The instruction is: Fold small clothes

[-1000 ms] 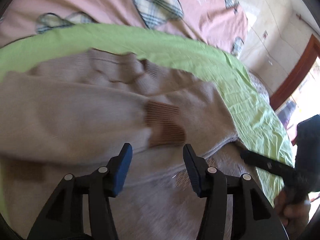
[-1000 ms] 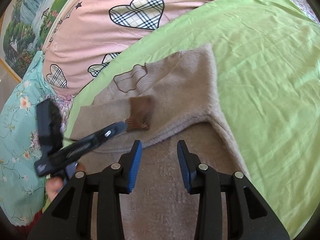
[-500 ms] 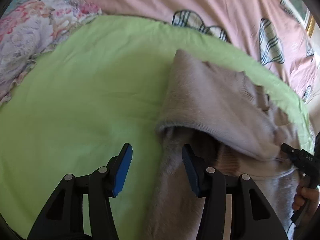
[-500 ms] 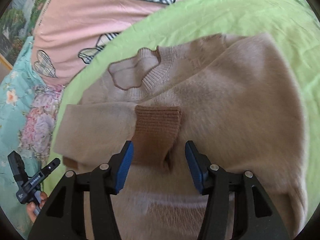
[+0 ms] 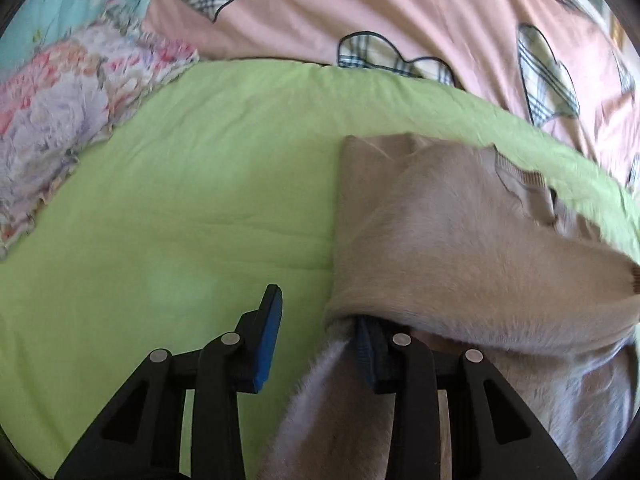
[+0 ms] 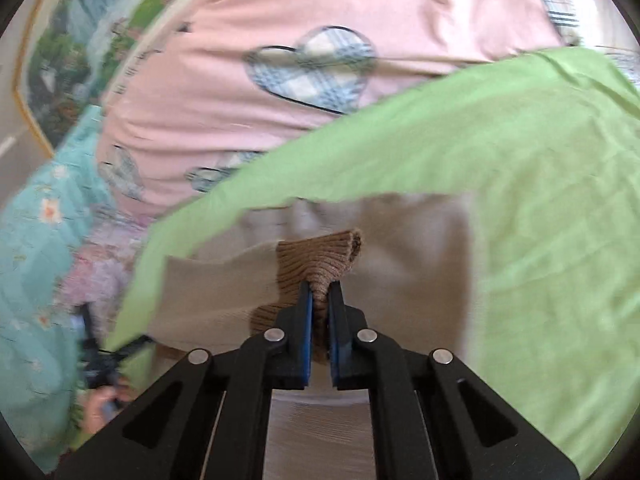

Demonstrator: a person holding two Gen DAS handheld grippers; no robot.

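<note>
- Lying across a bed: green sheet (image 5: 192, 208), with a pink quilt (image 6: 248, 112) of plaid hearts on the far side and floral bedding (image 5: 52, 128) at far left.
- Showing blurred at far left in the right wrist view: a framed landscape picture (image 6: 68, 52).
- Resting on the sheet, right of centre in the left wrist view: beige sweater (image 5: 440, 240), sleeves folded over the body.
- Pinching the brown ribbed cuff (image 6: 316, 264) tightly: right claw (image 6: 319, 320), jaws nearly together.
- Closing, not yet pressing: left claw (image 5: 316, 344), side edge of the sweater between the jaws, one finger tucked under the folded sleeve.
- Risking, as a judgement: catching only the top layer, so the fold is opening when lifted.
- Risking also: dragging the cuff and undoing the crossed sleeve, or bunching the loose sheet.
</note>
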